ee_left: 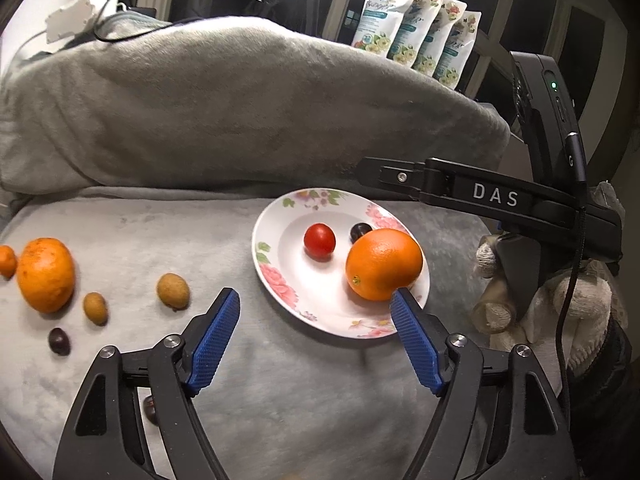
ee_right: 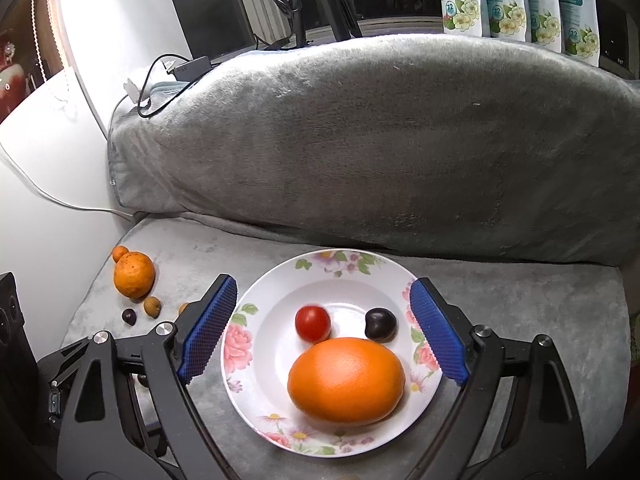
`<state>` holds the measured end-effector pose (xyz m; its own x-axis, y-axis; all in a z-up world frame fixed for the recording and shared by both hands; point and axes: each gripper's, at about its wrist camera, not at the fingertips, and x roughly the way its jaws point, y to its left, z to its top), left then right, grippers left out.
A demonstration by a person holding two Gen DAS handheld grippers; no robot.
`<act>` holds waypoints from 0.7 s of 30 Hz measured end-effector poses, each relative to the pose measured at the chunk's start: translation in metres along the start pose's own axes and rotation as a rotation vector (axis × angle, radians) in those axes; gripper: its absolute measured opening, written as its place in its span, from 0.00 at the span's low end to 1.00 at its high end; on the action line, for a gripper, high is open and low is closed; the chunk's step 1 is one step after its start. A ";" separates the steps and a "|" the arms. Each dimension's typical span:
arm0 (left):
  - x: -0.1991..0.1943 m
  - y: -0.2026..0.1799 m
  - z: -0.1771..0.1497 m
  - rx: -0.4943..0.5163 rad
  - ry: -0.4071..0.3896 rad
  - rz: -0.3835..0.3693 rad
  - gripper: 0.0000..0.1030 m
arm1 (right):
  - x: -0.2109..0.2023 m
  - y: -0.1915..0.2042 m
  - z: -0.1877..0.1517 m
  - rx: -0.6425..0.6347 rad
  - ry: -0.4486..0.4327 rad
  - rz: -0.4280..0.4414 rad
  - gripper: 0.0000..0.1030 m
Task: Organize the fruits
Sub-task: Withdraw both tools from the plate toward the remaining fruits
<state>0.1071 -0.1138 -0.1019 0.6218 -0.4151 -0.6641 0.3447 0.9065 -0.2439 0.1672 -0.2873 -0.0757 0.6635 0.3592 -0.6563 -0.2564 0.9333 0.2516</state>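
On a grey plush blanket rests a floral plate holding a large orange, a red tomato-like fruit and a dark plum-like fruit. Partly hidden: a small dark fruit shows only between the left gripper's arms, and a small brown fruit is cut off behind the right gripper's left finger. The smallest orange fruit is clipped by the left view's edge. Left of the plate lie a rough-skinned orange, two brown fruits and a dark one. The right gripper is spread wide, its blue pads flanking the plate and above it, touching no fruit; the large orange lies below and between them. The left gripper is likewise spread and empty, its right pad tip overlapping the large orange in view; contact cannot be told. A gloved hand holds the right gripper's body.
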 end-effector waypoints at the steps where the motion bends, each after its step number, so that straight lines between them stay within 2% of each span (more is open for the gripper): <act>1: -0.003 0.001 0.000 -0.002 -0.003 0.002 0.76 | -0.001 0.001 0.000 0.001 0.000 0.002 0.88; 14: -0.039 0.027 -0.007 -0.041 -0.056 0.055 0.76 | -0.015 0.020 -0.001 -0.009 -0.017 0.035 0.89; 17: -0.048 0.037 -0.011 -0.058 -0.062 0.075 0.76 | -0.019 0.027 -0.002 -0.019 -0.029 0.049 0.95; 21: -0.063 0.051 -0.018 -0.072 -0.072 0.115 0.76 | -0.024 0.039 -0.004 -0.037 -0.038 0.072 0.95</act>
<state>0.0730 -0.0401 -0.0855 0.7040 -0.3100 -0.6389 0.2180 0.9506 -0.2209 0.1386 -0.2600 -0.0530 0.6684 0.4257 -0.6100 -0.3296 0.9046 0.2702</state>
